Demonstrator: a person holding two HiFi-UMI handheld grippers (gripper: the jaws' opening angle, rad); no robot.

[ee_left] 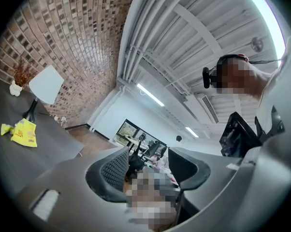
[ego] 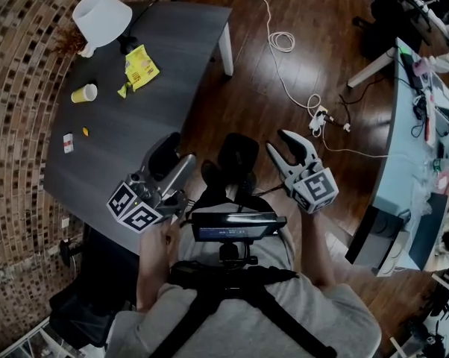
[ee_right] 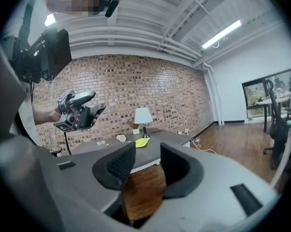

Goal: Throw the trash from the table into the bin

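Note:
On the dark grey table (ego: 172, 43) lie a yellow snack wrapper (ego: 141, 67), a yellow paper cup (ego: 83, 93), a small white-and-red packet (ego: 68, 143) and an orange crumb (ego: 85, 131). The wrapper (ee_left: 23, 132) also shows in the left gripper view, and the wrapper (ee_right: 142, 142) and cup (ee_right: 121, 138) in the right gripper view. My left gripper (ego: 174, 155) hovers over the table's near corner, jaws apart and empty (ee_left: 145, 163). My right gripper (ego: 278, 142) is held over the wood floor beside the table, open with only floor between its jaws (ee_right: 148, 161). I cannot make out a bin.
A white lamp (ego: 101, 15) and a small vase of dry twigs stand at the table's far end. A black chair (ego: 236, 155) sits between the grippers. A white cable and power strip (ego: 314, 114) cross the floor. A cluttered light-blue desk (ego: 403, 162) lines the right side.

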